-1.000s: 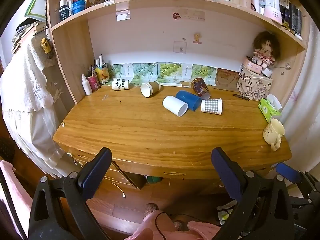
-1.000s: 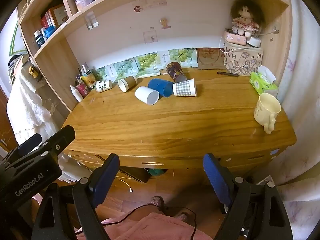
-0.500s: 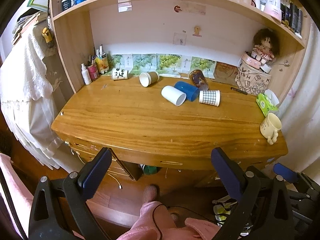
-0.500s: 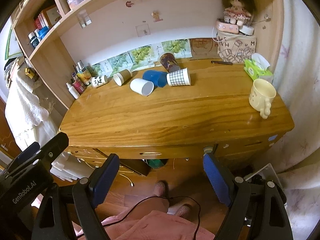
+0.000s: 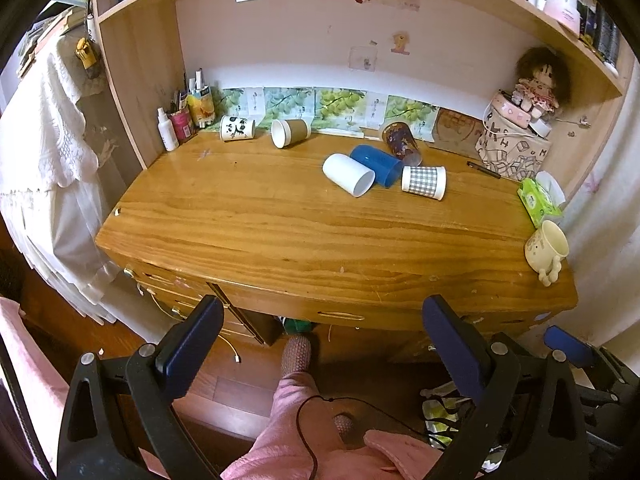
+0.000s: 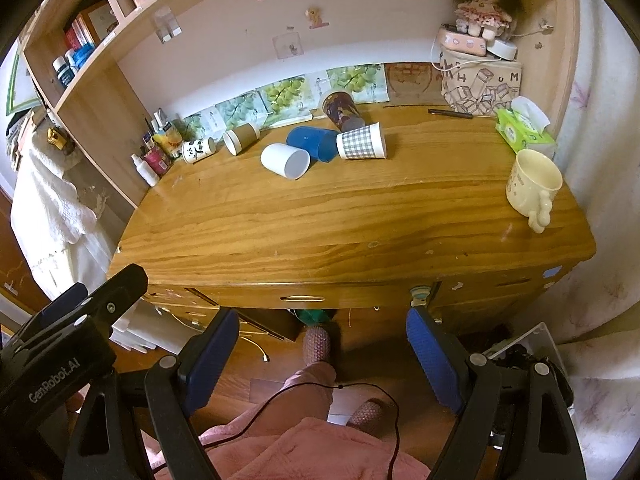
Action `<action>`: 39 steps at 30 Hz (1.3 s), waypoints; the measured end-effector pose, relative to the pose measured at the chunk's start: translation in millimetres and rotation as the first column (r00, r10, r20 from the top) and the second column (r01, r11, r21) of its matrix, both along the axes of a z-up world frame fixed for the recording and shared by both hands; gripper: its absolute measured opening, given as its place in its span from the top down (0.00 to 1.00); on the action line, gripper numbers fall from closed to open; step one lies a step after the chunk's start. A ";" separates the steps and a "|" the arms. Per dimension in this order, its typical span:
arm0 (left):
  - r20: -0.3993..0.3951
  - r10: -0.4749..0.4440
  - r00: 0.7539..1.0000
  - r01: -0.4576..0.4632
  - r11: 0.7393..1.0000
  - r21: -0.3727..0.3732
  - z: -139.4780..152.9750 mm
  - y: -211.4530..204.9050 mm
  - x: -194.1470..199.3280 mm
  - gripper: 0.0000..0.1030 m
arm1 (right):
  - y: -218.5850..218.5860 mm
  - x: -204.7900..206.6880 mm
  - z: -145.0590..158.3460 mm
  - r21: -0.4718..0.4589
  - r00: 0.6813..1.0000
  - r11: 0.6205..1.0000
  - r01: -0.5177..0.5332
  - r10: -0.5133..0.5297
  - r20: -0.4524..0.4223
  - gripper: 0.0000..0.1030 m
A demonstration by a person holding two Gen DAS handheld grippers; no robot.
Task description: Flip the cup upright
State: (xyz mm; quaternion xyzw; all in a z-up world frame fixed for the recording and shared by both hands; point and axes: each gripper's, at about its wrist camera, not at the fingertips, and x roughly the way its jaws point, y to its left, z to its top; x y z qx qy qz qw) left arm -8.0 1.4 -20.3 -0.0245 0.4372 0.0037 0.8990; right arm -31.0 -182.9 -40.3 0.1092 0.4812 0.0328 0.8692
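Several cups lie on their sides at the back of the wooden desk (image 5: 280, 232): a white cup (image 5: 349, 174) (image 6: 285, 160), a blue cup (image 5: 378, 163) (image 6: 314, 142), a checked cup (image 5: 424, 182) (image 6: 362, 142), a dark patterned cup (image 5: 401, 140) (image 6: 341, 110), a brown paper cup (image 5: 290, 133) (image 6: 241, 139) and a panda cup (image 5: 237, 128) (image 6: 198, 150). A cream mug (image 5: 547, 246) (image 6: 534, 182) stands upright at the right edge. My left gripper (image 5: 320, 340) and right gripper (image 6: 322, 344) are open and empty, held in front of the desk, well short of the cups.
Bottles and pens (image 5: 180, 120) stand at the back left. A patterned box (image 5: 514, 148) with a doll (image 5: 536, 80), a green tissue pack (image 5: 538, 200) and a pen (image 5: 484, 170) are at the back right. Drawers (image 6: 304, 298) sit under the desk edge. My legs are below.
Both grippers have risen and tilted down a little, so the desk top shows from higher up. The cups have not moved. Both grippers stay open.
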 end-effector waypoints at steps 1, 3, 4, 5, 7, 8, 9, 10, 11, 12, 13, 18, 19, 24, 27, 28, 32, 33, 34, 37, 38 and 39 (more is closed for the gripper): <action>-0.001 0.002 1.000 -0.002 1.000 0.001 -0.4 0.8 2.6 0.03 | 0.5 3.1 -0.6 0.000 1.000 1.000 -0.003 0.003 -0.003 0.16; -0.004 0.004 1.000 -0.004 1.000 0.002 -1.6 1.8 7.3 0.03 | 1.2 7.6 -0.8 -0.001 1.000 1.000 -0.006 0.006 -0.006 0.16; -0.005 0.004 1.000 -0.004 1.000 0.002 -2.4 2.5 9.7 0.03 | 2.5 10.7 -1.0 -0.003 1.000 1.000 -0.008 0.008 -0.006 0.16; -0.010 0.004 1.000 -0.004 1.000 0.001 -3.4 3.0 13.4 0.03 | 3.8 14.3 -1.4 -0.006 1.000 1.000 -0.011 0.011 -0.009 0.16; -0.019 -0.003 1.000 0.003 1.000 -0.007 -5.4 4.6 22.1 0.03 | 5.9 21.2 -2.2 -0.008 1.000 1.000 -0.015 0.014 -0.015 0.16; -0.022 -0.010 1.000 0.010 1.000 -0.014 -5.5 5.7 25.8 0.03 | 7.5 25.6 -2.3 -0.009 1.000 1.000 -0.017 0.017 -0.020 0.16; -0.024 -0.015 1.000 0.014 1.000 -0.019 -5.8 6.6 30.8 0.03 | 8.9 28.9 -2.5 -0.010 1.000 1.000 -0.019 0.019 -0.022 0.16; -0.023 -0.019 1.000 0.019 1.000 -0.020 -6.0 7.3 34.8 0.03 | 9.9 33.1 -2.0 -0.012 1.000 1.000 -0.021 0.021 -0.023 0.16; -0.021 -0.028 0.999 0.028 0.999 -0.021 -6.1 7.8 40.5 0.03 | 11.7 37.8 -1.8 -0.017 0.999 1.000 -0.023 0.022 -0.023 0.16; -0.020 -0.034 0.999 0.034 0.999 -0.023 -6.1 8.5 45.0 0.03 | 12.8 41.8 -1.8 -0.018 0.999 1.000 -0.024 0.024 -0.023 0.16; -0.019 -0.043 0.999 0.042 0.999 -0.027 -6.1 9.4 51.0 0.03 | 14.3 46.6 -2.2 -0.017 0.999 1.000 -0.026 0.025 -0.024 0.16; -0.025 -0.084 0.996 0.083 0.995 -0.056 -7.9 14.1 87.2 0.03 | 23.1 78.2 -6.7 -0.022 0.998 0.999 -0.036 0.035 -0.049 0.16; -0.027 -0.091 0.995 0.089 0.994 -0.058 -8.2 14.0 93.1 0.03 | 25.2 83.1 -7.1 -0.022 0.998 0.999 -0.037 0.036 -0.053 0.16; -0.035 -0.133 0.991 0.130 0.989 -0.068 -8.8 16.7 131.3 0.03 | 31.8 116.1 -10.7 -0.011 0.996 0.999 -0.044 0.043 -0.082 0.16; -0.042 -0.171 0.984 0.168 0.984 -0.055 -9.8 16.5 154.1 0.03 | 35.6 134.7 -13.8 0.004 0.994 0.999 -0.048 0.048 -0.097 0.16; -0.045 -0.181 0.982 0.179 0.983 -0.051 -9.4 17.0 159.5 0.03 | 35.9 140.9 -15.3 0.010 0.993 0.999 -0.048 0.048 -0.104 0.16; -0.054 -0.231 0.971 0.230 0.973 -0.025 -7.6 16.0 188.3 0.03 | 38.9 168.1 -20.0 0.029 0.989 0.999 -0.035 0.038 -0.142 0.16; -0.054 -0.243 0.969 0.242 0.970 -0.016 -7.1 15.8 194.9 0.03 | 38.7 174.3 -21.4 0.038 0.988 0.999 -0.029 0.034 -0.153 0.16; -0.052 -0.258 0.965 0.258 0.966 -0.004 -6.4 15.9 201.8 0.03 | 38.5 180.0 -22.7 0.046 0.986 0.999 -0.022 0.029 -0.162 0.16; -0.055 -0.287 0.956 0.288 0.957 0.018 -6.0 14.9 220.0 0.03 | 36.4 194.7 -25.8 0.067 0.983 0.998 -0.002 0.014 -0.185 0.16; -0.064 -0.294 0.954 0.296 0.955 0.014 -6.7 14.9 226.5 0.03 | 34.6 200.8 -27.4 0.079 0.981 0.997 0.009 0.007 -0.196 0.16; -0.072 -0.303 0.950 0.304 0.953 0.008 -7.5 14.9 231.8 0.03 | 33.5 204.8 -28.6 0.088 0.979 0.996 0.018 0.000 -0.205 0.16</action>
